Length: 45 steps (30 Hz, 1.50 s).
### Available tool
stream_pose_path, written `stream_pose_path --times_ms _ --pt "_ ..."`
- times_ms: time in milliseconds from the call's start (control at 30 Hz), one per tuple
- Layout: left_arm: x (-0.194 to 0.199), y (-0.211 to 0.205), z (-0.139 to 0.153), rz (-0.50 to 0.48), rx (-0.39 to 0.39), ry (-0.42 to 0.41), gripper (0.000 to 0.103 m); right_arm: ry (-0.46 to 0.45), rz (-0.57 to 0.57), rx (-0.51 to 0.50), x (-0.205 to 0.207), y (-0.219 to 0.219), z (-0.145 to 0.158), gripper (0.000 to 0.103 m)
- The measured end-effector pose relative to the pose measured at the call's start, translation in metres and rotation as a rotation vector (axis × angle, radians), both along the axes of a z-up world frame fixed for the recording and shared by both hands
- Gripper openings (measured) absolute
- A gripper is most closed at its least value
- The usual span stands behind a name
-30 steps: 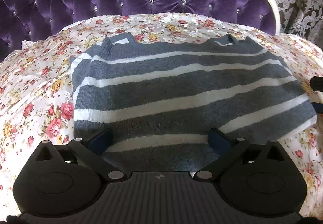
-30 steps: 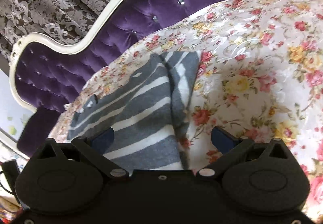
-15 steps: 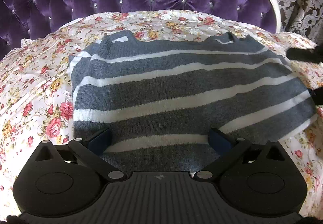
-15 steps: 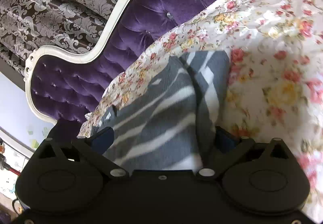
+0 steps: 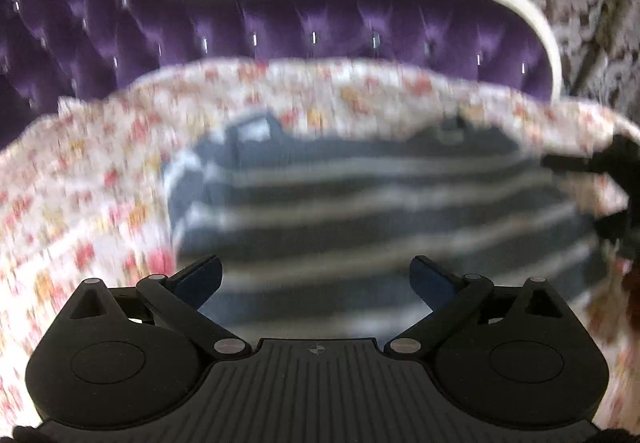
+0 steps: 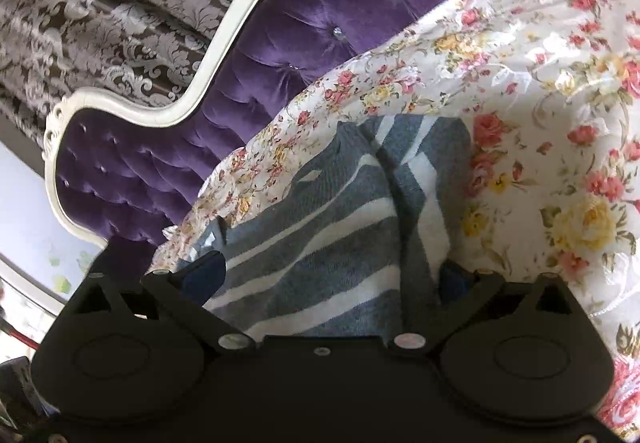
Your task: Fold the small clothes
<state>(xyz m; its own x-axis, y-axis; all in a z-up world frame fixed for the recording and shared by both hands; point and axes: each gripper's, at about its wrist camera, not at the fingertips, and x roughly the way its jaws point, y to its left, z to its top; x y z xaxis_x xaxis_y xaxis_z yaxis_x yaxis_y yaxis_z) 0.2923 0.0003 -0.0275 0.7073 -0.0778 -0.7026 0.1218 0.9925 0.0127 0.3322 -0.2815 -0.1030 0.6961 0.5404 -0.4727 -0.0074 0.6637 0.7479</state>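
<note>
A grey sweater with white stripes [image 5: 360, 211] lies folded flat on the floral bedspread [image 5: 80, 203]. The left wrist view is blurred by motion. My left gripper [image 5: 316, 279] hangs open over the sweater's near edge, nothing between its fingers. In the right wrist view the sweater [image 6: 320, 243] fills the gap of my open right gripper [image 6: 332, 279]; its right fingertip [image 6: 454, 279] is partly hidden behind the folded side edge. The right gripper [image 5: 616, 195] also shows as a dark shape at the sweater's right end in the left wrist view.
A purple tufted headboard [image 5: 280, 31] with a white curved frame [image 6: 224, 43] rises behind the bed. Patterned damask curtain [image 6: 100, 3] hangs beyond it. Floral bedspread [image 6: 560, 103] extends right of the sweater.
My left gripper has pulled back and up, so the sweater looks smaller and blurred. My right gripper has moved in over the sweater's side edge, which now lies between its fingers.
</note>
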Motion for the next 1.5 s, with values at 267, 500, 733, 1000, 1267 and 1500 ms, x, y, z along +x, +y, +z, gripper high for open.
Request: stream_pose_path --times_ms 267,500,733,1000,1267,1500 --pt "0.069 -0.028 0.005 0.003 -0.012 0.089 0.101 0.008 0.001 -0.015 0.001 0.003 0.001 0.103" --pt "0.097 -0.036 -0.032 0.019 0.029 0.186 0.094 0.018 0.002 -0.002 0.002 0.001 0.0 0.103" --pt "0.101 -0.036 -0.032 0.024 0.04 0.201 0.095 0.03 -0.002 0.009 0.003 0.0 0.0 0.103" --pt "0.071 -0.038 -0.017 0.005 0.035 0.184 0.092 0.032 0.01 0.02 0.003 -0.002 -0.001 0.103" --pt "0.036 -0.04 -0.029 -0.044 0.045 0.196 0.094 0.036 0.017 0.033 0.002 -0.004 -0.001 0.103" --pt "0.04 -0.043 -0.039 -0.047 0.047 0.186 0.103 0.03 0.012 0.063 0.002 -0.006 -0.003 0.103"
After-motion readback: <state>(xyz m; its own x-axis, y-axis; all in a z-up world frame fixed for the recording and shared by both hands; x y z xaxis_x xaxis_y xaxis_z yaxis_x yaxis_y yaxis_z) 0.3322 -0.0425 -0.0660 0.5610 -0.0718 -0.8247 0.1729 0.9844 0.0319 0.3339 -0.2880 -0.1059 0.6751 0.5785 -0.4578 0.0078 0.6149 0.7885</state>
